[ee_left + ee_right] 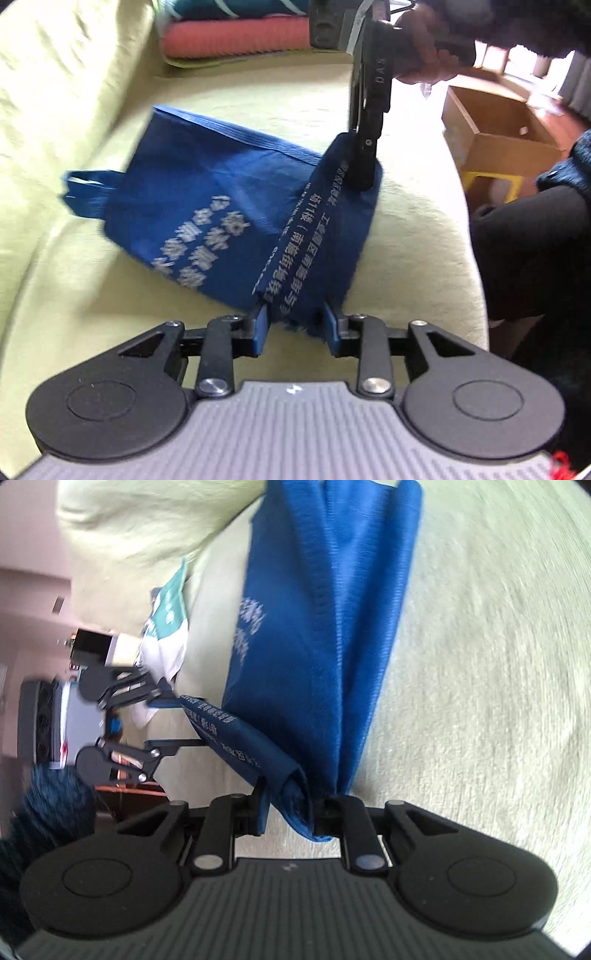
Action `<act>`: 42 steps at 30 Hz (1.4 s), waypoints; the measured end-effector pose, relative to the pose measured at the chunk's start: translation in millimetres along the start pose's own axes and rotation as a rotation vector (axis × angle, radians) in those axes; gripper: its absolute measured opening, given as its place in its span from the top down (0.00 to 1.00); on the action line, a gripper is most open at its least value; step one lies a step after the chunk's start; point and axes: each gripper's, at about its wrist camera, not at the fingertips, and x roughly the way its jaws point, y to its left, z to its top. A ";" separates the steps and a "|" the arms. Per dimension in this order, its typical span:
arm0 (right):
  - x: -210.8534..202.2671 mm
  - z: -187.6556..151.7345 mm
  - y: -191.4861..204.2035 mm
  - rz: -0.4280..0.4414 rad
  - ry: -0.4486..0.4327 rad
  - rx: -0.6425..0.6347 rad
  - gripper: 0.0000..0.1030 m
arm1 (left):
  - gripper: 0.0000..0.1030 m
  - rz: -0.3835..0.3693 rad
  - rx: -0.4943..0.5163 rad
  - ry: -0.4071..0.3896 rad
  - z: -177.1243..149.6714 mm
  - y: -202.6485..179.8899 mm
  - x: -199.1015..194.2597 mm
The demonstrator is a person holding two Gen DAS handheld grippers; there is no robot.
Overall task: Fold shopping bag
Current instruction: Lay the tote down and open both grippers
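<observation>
Left wrist view shows the blue shopping bag (207,206) lying on a pale green bed (406,236), one edge lifted as a fold. Left tongs (295,326) stand narrow around that edge's near corner; right tongs (364,177) pinch the far corner. Both should carry the edge across level, keeping it taut, then press the crease.

A home is showing itself here: a pale green sofa (406,229), folded blankets (236,33) lying beyond the tool, a cardboard box (495,129) sitting alongside.
</observation>
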 end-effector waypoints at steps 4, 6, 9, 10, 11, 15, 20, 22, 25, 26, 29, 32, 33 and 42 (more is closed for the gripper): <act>1.2 3.1 -4.4 -0.008 0.013 0.051 0.87 | 0.79 0.045 -0.022 -0.086 6.9 -1.6 -24.3; 2.0 6.6 -5.7 -0.014 0.021 0.073 0.87 | 0.79 0.029 0.006 -0.131 16.5 -9.7 -21.6; 1.8 9.4 -6.8 -0.023 0.033 0.101 0.87 | 0.79 0.039 0.058 -0.108 27.8 -19.4 4.6; 1.6 10.5 -6.4 -0.030 0.037 0.106 0.87 | 0.79 0.045 0.056 -0.103 28.6 -19.9 12.1; 1.4 11.5 -5.9 -0.038 0.038 0.109 0.87 | 0.79 0.054 0.046 -0.091 28.6 -20.0 21.5; -0.3 12.0 1.7 -0.073 -0.002 0.069 0.87 | 0.85 0.057 -0.044 -0.052 22.4 -18.4 34.5; -16.5 -33.8 41.1 -0.267 -0.319 -0.159 0.77 | 0.84 0.079 -0.097 -0.051 20.6 -18.4 34.7; -22.6 -67.5 59.6 -0.443 -0.502 -0.287 0.73 | 0.84 0.086 -0.094 -0.049 21.7 -19.6 33.8; -12.4 -96.8 81.3 -0.575 -0.616 -0.458 0.75 | 0.85 0.097 -0.063 -0.039 24.9 -23.6 36.6; -3.6 -104.2 90.9 -0.599 -0.633 -0.544 0.80 | 0.85 0.096 -0.060 -0.037 25.8 -23.8 37.7; 13.1 -108.2 98.8 -0.644 -0.611 -0.691 0.87 | 0.85 0.096 -0.059 -0.036 26.0 -23.7 38.6; 45.2 -92.8 94.2 -0.721 -0.503 -0.728 0.90 | 0.85 0.107 -0.066 -0.051 24.8 -25.2 38.7; 46.1 -90.2 91.8 -0.720 -0.501 -0.718 0.91 | 0.85 0.113 -0.063 -0.061 23.0 -24.9 38.5; 40.8 -80.5 79.8 -0.643 -0.487 -0.640 0.92 | 0.79 0.238 0.229 -0.041 -20.4 -49.5 -5.0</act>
